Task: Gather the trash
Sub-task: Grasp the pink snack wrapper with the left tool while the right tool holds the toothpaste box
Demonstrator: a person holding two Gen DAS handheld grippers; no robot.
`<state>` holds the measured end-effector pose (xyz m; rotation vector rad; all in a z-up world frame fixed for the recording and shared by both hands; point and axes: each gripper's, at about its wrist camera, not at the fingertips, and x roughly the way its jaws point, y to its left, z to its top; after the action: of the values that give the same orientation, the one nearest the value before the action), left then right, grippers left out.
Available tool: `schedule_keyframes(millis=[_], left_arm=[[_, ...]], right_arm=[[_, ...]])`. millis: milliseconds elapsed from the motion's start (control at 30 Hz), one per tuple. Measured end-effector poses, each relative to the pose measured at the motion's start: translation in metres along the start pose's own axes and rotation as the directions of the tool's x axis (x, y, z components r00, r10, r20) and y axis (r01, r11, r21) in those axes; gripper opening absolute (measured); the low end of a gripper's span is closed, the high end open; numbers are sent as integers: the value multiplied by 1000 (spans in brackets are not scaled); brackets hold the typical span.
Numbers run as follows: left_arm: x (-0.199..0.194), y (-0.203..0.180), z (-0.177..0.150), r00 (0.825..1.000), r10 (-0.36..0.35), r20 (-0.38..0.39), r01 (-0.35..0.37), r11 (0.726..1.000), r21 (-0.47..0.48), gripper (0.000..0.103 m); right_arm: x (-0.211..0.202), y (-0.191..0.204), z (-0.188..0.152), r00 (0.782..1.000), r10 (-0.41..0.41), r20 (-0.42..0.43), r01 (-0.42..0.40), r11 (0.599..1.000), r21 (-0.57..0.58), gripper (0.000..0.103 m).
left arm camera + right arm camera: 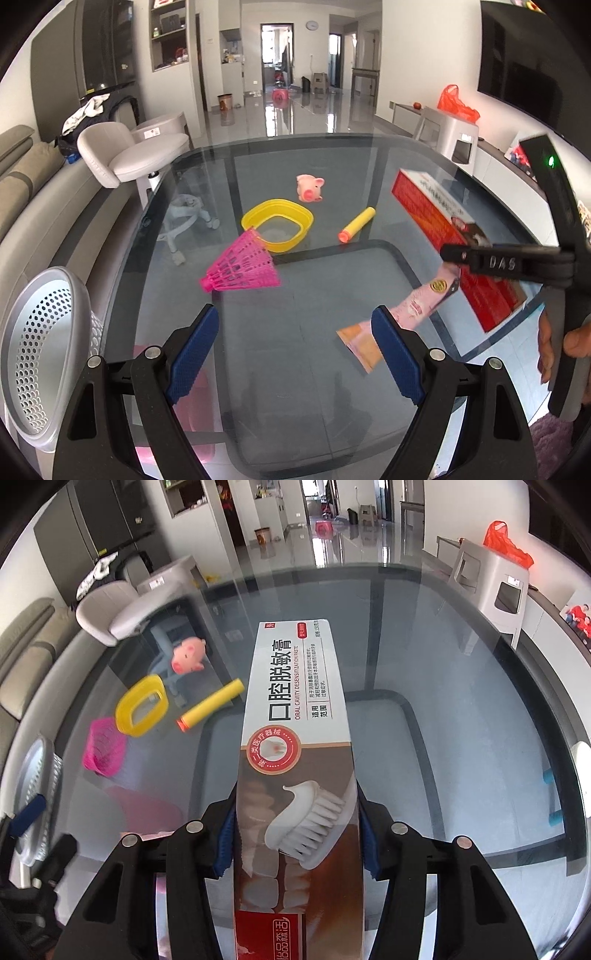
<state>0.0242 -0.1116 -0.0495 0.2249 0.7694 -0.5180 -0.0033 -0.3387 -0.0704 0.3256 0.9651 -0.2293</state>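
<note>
Glass surface (295, 295) in the left wrist view: left tongs (295, 354) spread wide, empty, a flat pink wrapper (413, 306) at their two o'clock. Right wrist view: right tongs (295, 834) clamp the toothpaste box (295, 738) by its long sides; light, crushable cardboard, so squeeze gently.

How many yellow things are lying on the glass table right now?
2. The yellow collapsible plastic bowl lies mid-table beside the pink shuttlecock; the yellow foam dart with orange tip lies just right of it. The toothpaste box may hide others.
</note>
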Motion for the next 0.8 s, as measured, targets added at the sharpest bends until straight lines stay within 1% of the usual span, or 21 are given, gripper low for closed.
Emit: schedule_keyframes(millis=[133,233,333,433,533,667,800], left_arm=[[1,-9,-2,1000,-22,-2,22,999,29,83],[3,-16,-2,999,-35,-3,35,998,55,83],[7,-25,-3,998,-55,-8,56,995,80,83],[9,-34,-3,996,-89,-12,90,990,112,83],[14,-47,-5,991,-127,-33,130,979,155,83],[21,-63,-8,990,-134,-42,140,968,210,83],[34,-74,-7,989,-137,-64,148,961,234,83]], right_arm=[[-15,-9,3,999,29,31,-30,999,32,51],[-19,-17,4,998,52,32,-54,997,60,51],[-22,-25,4,998,51,37,-54,996,74,51],[-27,-30,4,997,61,48,-65,994,91,51],[-28,-35,4,995,83,47,-89,989,118,51],[-31,-37,6,993,105,55,-112,984,136,51],[-33,-38,6,992,115,60,-122,983,136,51]])
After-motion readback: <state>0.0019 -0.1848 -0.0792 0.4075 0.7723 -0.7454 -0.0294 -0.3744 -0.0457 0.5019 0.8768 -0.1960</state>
